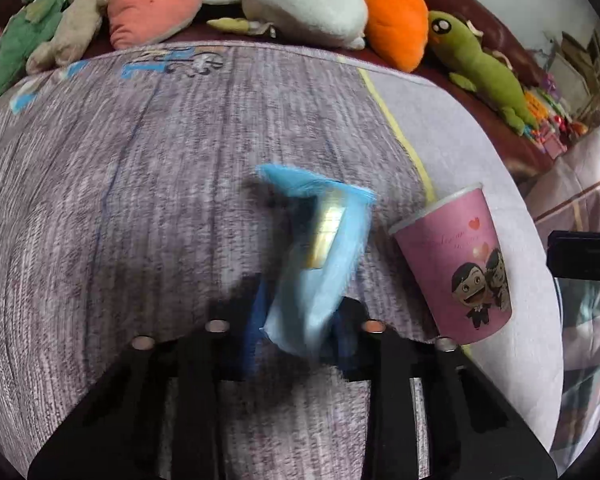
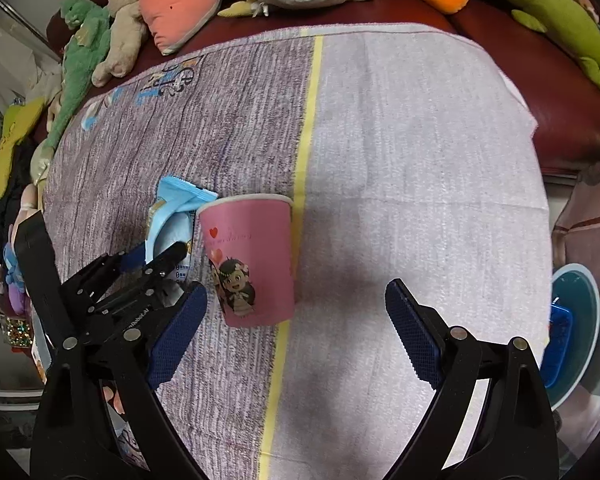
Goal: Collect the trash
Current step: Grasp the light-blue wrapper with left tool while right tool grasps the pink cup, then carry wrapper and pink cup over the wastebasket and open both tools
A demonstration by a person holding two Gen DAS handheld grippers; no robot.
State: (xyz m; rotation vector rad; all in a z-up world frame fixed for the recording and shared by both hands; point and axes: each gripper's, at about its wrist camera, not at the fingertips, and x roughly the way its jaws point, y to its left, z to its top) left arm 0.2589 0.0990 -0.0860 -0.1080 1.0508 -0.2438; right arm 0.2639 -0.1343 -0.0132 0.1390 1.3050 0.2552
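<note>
Left tool (image 1: 296, 332) clamped on my blue wrapper (image 1: 320, 256), pink cup (image 1: 456, 264) just right of it. Right tool (image 2: 296, 320) wide, cup (image 2: 252, 260) ahead between its fingers, untouched.

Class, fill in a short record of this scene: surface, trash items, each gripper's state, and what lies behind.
surface: striped cloth with a yellow line
trash item 1: blue wrapper, gripped at its lower end
trash item 2: pink paper cup, upright beside the wrapper
left gripper: shut on the wrapper
right gripper: open, empty, near the cup
behind: plush toys, among them an orange carrot
</note>
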